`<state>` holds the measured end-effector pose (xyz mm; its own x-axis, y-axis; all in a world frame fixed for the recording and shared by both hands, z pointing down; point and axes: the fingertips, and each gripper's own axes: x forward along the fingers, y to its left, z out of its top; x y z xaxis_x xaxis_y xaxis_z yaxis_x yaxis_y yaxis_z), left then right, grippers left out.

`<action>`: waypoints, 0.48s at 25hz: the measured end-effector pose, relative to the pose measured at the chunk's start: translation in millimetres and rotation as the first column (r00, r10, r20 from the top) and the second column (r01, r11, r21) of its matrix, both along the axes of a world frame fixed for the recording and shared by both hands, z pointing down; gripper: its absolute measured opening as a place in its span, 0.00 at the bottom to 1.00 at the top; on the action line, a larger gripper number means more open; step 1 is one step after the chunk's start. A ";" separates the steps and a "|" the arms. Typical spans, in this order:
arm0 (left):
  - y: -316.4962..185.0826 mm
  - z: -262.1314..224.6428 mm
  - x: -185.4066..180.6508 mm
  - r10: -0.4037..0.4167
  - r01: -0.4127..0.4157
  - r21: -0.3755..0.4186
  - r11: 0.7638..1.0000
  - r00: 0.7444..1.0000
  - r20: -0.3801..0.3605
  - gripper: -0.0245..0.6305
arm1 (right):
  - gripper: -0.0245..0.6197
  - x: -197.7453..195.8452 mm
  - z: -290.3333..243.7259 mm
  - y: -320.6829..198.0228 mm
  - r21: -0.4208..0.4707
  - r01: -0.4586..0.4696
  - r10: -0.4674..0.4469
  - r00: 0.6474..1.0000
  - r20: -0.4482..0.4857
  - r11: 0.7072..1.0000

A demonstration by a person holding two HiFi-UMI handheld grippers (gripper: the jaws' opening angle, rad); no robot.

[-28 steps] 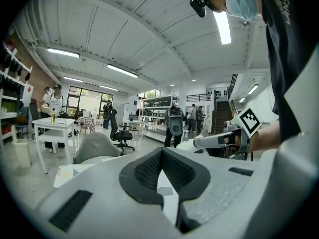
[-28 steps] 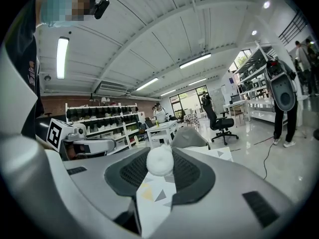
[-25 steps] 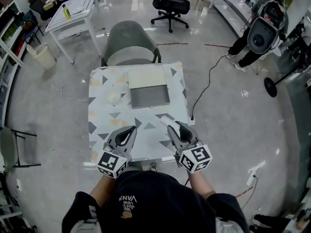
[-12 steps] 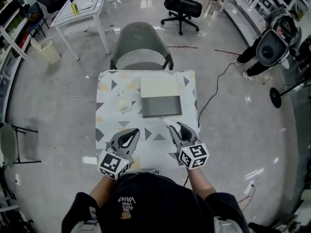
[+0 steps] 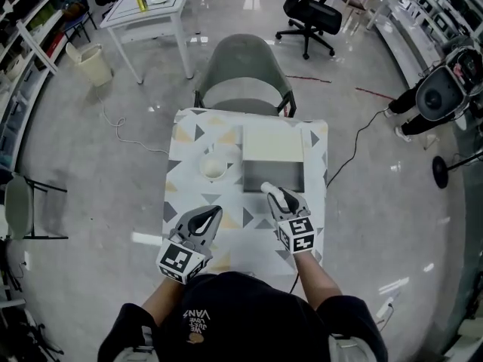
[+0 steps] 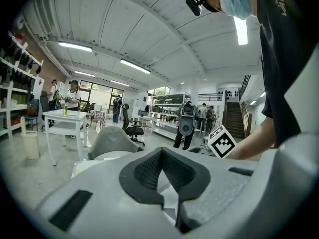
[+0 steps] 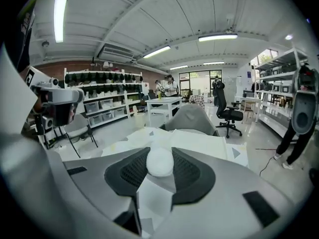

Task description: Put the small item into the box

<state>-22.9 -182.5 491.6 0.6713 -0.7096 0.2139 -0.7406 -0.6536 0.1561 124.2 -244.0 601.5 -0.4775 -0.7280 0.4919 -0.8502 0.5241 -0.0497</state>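
The small item (image 5: 268, 188) is a white, rounded lump, and my right gripper (image 5: 273, 193) is shut on it at the fingertips. In the right gripper view the white lump (image 7: 159, 162) sits pinched between the two black pads. The box (image 5: 273, 173) lies open on the table, a grey tray with its cream lid (image 5: 272, 142) folded back behind. My right gripper's tips stand at the box's near edge. My left gripper (image 5: 205, 219) hovers over the table's near left part, shut and holding nothing, its fingertips (image 6: 160, 156) meeting.
A white bowl (image 5: 214, 166) stands left of the box on the patterned table (image 5: 189, 194). A grey chair (image 5: 243, 74) is tucked in at the far side. A cable (image 5: 355, 145) runs over the floor on the right.
My right gripper has carried the white item forward, from mid-table up to the box's near edge. The left gripper has kept its place.
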 end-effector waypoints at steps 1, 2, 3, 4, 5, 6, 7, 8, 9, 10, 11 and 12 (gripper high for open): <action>-0.9 2.6 -4.7 -0.007 0.007 -0.005 1.000 1.000 0.004 0.04 | 0.23 -2.0 7.6 -5.2 -0.012 0.003 -0.004 1.000 -0.014 1.000; -2.0 4.9 -9.4 -0.014 0.014 -0.009 1.000 1.000 0.008 0.04 | 0.23 -3.9 14.9 -10.4 -0.023 0.008 -0.009 1.000 -0.029 1.000; -3.2 6.7 -13.6 -0.019 0.020 -0.011 1.000 1.000 0.013 0.04 | 0.23 -5.9 21.8 -15.6 -0.032 0.015 -0.017 0.999 -0.044 0.999; -4.6 8.1 -17.3 -0.024 0.024 -0.012 1.000 1.000 0.017 0.04 | 0.23 -8.2 28.3 -20.5 -0.041 0.023 -0.026 0.998 -0.057 0.999; -6.0 9.1 -20.5 -0.027 0.028 -0.014 1.000 0.999 0.021 0.04 | 0.23 -10.6 34.8 -25.0 -0.051 0.032 -0.036 0.997 -0.068 0.998; -7.3 10.0 -23.3 -0.031 0.031 -0.015 0.999 0.999 0.024 0.04 | 0.23 -13.1 41.2 -28.8 -0.062 0.041 -0.046 0.996 -0.077 0.997; -8.7 10.8 -25.7 -0.034 0.034 -0.017 0.999 0.999 0.026 0.04 | 0.23 -15.6 47.6 -32.1 -0.073 0.049 -0.056 0.995 -0.085 0.996; -10.3 11.6 -27.7 -0.036 0.036 -0.020 0.999 0.999 0.027 0.04 | 0.23 -17.8 53.8 -35.4 -0.084 0.057 -0.064 0.994 -0.092 0.995; -12.3 12.1 -28.9 -0.036 0.036 -0.022 0.999 0.999 0.029 0.04 | 0.23 -19.8 59.4 -38.8 -0.093 0.063 -0.072 0.993 -0.099 0.994; -14.7 12.4 -29.6 -0.034 0.035 -0.023 0.999 0.999 0.032 0.04 | 0.23 -21.6 64.2 -42.3 -0.100 0.069 -0.079 0.991 -0.105 0.993; -17.5 12.6 -29.6 -0.031 0.032 -0.023 0.999 0.999 0.034 0.04 | 0.23 -23.3 68.7 -45.8 -0.108 0.075 -0.087 0.990 -0.112 0.991; -20.6 12.7 -29.2 -0.027 0.028 -0.023 0.999 0.999 0.036 0.04 | 0.23 -24.7 73.3 -49.3 -0.115 0.082 -0.096 0.988 -0.120 0.990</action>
